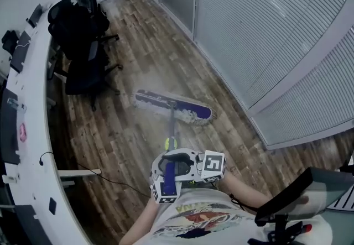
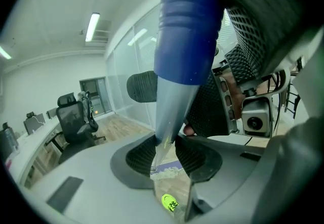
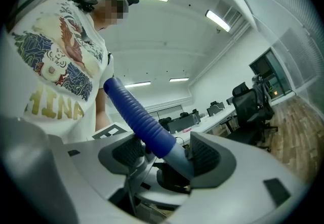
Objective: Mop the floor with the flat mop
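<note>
Left tool (image 2: 164, 151) clamped on grey shaft of mop handle (image 2: 172, 101). Right tool (image 3: 166, 156) clamped at blue grip (image 3: 139, 117). Stacked two-handed hold likely gives steering leverage. Mop head (image 1: 172, 107) flat on wooden floor (image 1: 138, 139), ahead of person, near glass partition (image 1: 249, 34).

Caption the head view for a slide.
The left gripper and right gripper clamp the flat mop handle, its head on the wood floor.

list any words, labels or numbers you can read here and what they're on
"INA": yellow letters on the T-shirt; the letters before them can't be made out.
Green sticker on the mop handle: dark print, too small to read.
Cube markers: black-and-white patterns only, no words.
Reddish item on the desk: too blurred to read.
</note>
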